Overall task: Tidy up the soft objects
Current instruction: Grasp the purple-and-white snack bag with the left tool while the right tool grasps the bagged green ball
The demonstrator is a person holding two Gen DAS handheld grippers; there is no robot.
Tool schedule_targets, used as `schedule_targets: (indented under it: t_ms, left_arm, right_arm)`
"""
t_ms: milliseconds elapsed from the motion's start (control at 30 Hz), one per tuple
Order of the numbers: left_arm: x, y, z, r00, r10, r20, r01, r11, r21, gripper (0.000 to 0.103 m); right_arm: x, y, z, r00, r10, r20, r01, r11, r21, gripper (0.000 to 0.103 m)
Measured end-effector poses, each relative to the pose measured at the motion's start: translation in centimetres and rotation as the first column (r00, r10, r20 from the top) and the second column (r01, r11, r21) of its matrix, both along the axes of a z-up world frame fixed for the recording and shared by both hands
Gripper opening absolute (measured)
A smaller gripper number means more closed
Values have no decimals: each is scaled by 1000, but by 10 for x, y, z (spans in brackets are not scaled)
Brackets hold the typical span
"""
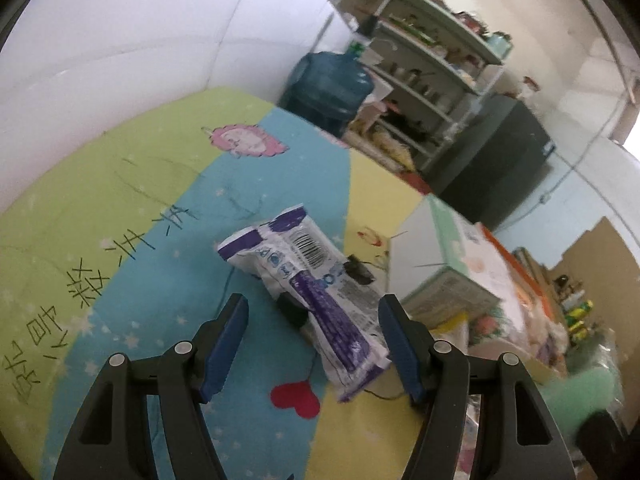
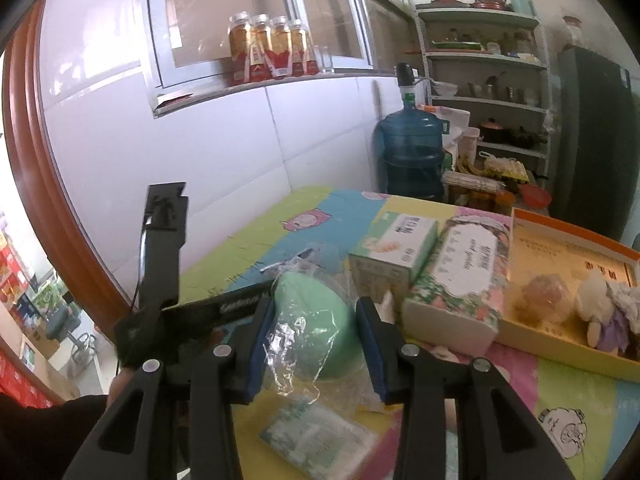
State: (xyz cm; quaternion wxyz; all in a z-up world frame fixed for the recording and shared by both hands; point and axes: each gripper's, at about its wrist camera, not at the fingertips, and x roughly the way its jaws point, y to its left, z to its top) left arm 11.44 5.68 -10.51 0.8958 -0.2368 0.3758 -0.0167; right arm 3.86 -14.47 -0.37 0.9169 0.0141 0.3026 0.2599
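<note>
A white and purple soft packet (image 1: 316, 284) lies on the colourful mat (image 1: 152, 200), its near end between the fingers of my left gripper (image 1: 314, 344), which is open around it. My right gripper (image 2: 316, 344) is open around a green soft object in clear plastic wrap (image 2: 316, 320). A flat greenish packet (image 2: 320, 440) lies below it. An orange-rimmed box (image 2: 560, 248) at the right holds a plush toy (image 2: 604, 312) and a pale soft ball (image 2: 544, 292).
A green tissue box (image 2: 388, 252) and a floral tissue pack (image 2: 460, 280) stand on the mat beside the orange box. A blue water jug (image 2: 412, 152), shelves (image 2: 488, 92) and a dark fridge (image 2: 596, 140) stand behind. The left gripper's body (image 2: 160, 272) is at left.
</note>
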Motion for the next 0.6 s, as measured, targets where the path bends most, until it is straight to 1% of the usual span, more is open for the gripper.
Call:
schedule_targets:
  t_ms: [100,200,233,267,333,433,600]
  left_arm:
    - [5,-5,-3,1000,18,-10,-18,1000,21,69]
    - [7,-7,-3,999,38,-9,-38,999,17,69]
    - [6,-7,-4,999,40,-6,-40,999,16,65]
    - [7,-8,-4,999,40,-10,-40,999,17,54]
    - [4,-6,-7,999,30,-17,-30,999,10,42]
    - [5,-8,-7,1000,7,-16,-7,1000,8,30]
    - [-2,-12,0,1000,-10,11,9,999,37,25]
  right_arm:
    - [1,-12,-4,1000,-4,2,4,1000,12,42]
    - [4,-21,-7,1000,-1,-4,1,999,35,42]
    - [5,-23,-9,1000,0,-6,1,999,42,42]
    - [6,-26,-10,1000,0,-9,1,999,49,42]
    - [7,-30,-14,1000,-2,-14,2,998,59,42]
    - [9,-36,-18,1000,-6,-26,8,997,77,42]
    - [9,-43,-22,999,-15,-33,18,996,93,42]
